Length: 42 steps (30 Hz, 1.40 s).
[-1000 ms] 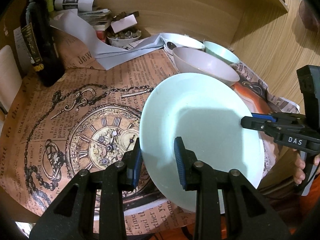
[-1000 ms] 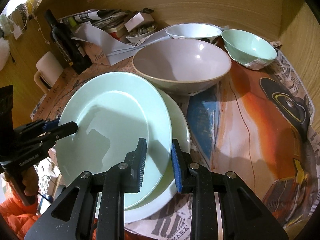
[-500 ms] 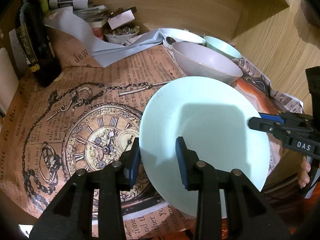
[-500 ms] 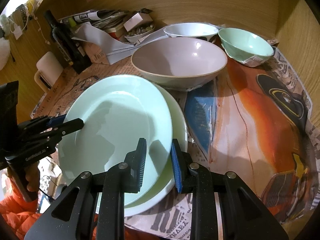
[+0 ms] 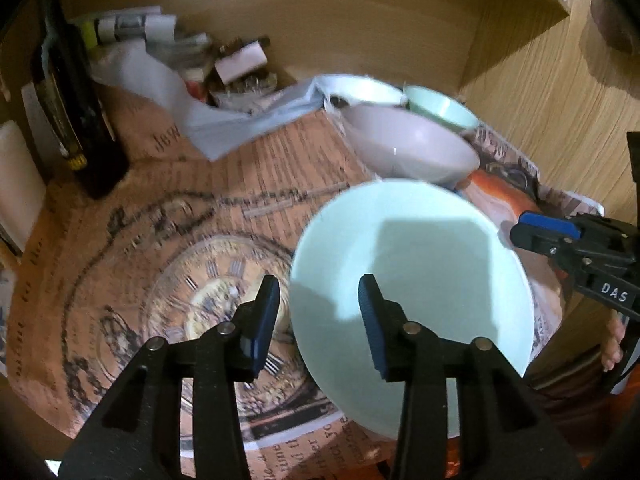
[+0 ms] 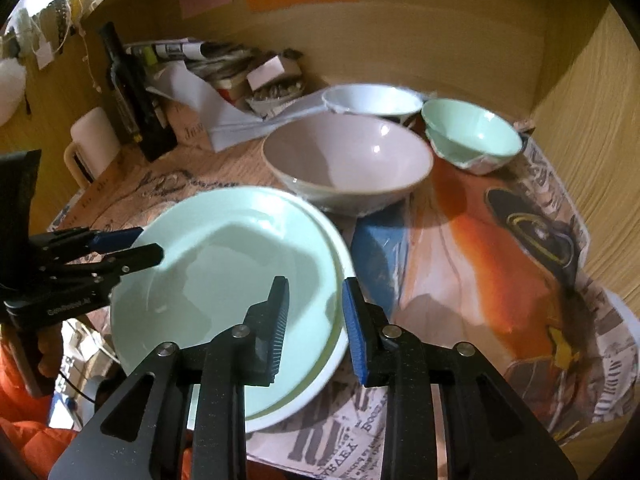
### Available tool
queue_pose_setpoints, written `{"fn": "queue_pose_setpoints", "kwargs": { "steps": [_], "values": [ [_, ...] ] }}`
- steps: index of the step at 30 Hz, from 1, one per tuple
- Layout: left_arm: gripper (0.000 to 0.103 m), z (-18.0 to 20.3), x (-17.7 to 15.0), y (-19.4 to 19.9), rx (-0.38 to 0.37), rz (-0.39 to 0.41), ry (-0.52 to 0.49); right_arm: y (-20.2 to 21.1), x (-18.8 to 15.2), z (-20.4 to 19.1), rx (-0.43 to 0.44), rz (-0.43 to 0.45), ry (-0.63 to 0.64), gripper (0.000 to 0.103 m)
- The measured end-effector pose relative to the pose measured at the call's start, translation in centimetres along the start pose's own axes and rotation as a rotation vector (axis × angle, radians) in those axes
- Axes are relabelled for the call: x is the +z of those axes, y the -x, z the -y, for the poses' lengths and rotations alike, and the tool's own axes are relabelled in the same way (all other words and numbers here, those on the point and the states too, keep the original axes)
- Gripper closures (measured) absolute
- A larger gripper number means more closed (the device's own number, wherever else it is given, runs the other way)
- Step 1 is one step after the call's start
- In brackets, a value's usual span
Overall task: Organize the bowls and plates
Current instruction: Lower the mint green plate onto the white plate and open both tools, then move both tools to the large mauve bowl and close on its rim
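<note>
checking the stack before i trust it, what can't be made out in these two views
- Lower plate: right wrist view shows only its rim; the mint plate covers the rest.
- Right gripper: whether its pads pinch the plates; too close to tell.
- Clock print: left wrist view, smeared by blur.
- White bowl: base hidden behind the pink bowl.

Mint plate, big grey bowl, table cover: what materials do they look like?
Mint plate: glazed ceramic or melamine, glossy; soft reflections don't settle which.
Grey bowl: same call, sharp highlight spots on the inner wall.
Table cover: printed newspaper-style paper, matte, creased, edges lifting.
</note>
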<state>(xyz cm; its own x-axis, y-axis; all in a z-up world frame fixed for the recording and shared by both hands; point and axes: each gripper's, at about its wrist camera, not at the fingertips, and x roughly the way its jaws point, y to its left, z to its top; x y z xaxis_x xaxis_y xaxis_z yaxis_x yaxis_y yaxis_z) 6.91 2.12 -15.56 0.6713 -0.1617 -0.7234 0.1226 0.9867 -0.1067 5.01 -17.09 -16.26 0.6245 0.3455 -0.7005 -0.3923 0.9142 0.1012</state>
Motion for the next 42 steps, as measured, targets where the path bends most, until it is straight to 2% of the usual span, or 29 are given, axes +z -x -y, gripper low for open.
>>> {"fn": "queue_pose_setpoints", "kwargs": {
  "steps": [3,5,7,9,12,13,17,22,32,42],
  "values": [
    [0.046,-0.2,1.0,1.2,0.013,0.053,0.0,0.1,0.6,0.4,-0.001,0.021,-0.013,0.077],
    [0.043,-0.4,2.0,2.0,0.024,0.091,-0.005,0.3,1.1,0.8,-0.003,0.042,-0.024,0.072],
    [0.038,-0.5,3.1,2.5,0.033,0.117,-0.009,0.6,1.5,1.1,-0.009,0.067,-0.034,0.065],
    [0.025,-0.7,4.2,2.7,0.034,0.138,-0.005,0.9,2.0,1.4,-0.01,0.091,-0.047,0.057],
    [0.015,-1.1,5.9,2.8,0.041,0.165,0.001,1.1,3.0,2.2,-0.018,0.127,-0.073,0.048],
    [0.015,-1.1,6.3,2.6,0.042,0.169,0.0,1.1,3.2,2.4,-0.021,0.137,-0.08,0.045],
    [0.014,-1.0,8.1,1.4,0.046,0.161,-0.013,0.7,4.3,3.6,-0.022,0.16,-0.107,0.043],
    [0.014,-0.2,10.3,-0.9,0.041,0.123,-0.046,-0.5,5.4,5.1,-0.039,0.17,-0.134,0.033],
    [0.014,1.0,13.0,-7.2,-0.002,-0.026,-0.083,-4.2,6.9,7.6,-0.055,0.114,-0.155,0.033],
    [0.015,2.3,13.9,-11.1,-0.036,-0.104,-0.135,-6.7,7.0,9.1,-0.029,0.062,-0.2,0.034]
  ]
}}
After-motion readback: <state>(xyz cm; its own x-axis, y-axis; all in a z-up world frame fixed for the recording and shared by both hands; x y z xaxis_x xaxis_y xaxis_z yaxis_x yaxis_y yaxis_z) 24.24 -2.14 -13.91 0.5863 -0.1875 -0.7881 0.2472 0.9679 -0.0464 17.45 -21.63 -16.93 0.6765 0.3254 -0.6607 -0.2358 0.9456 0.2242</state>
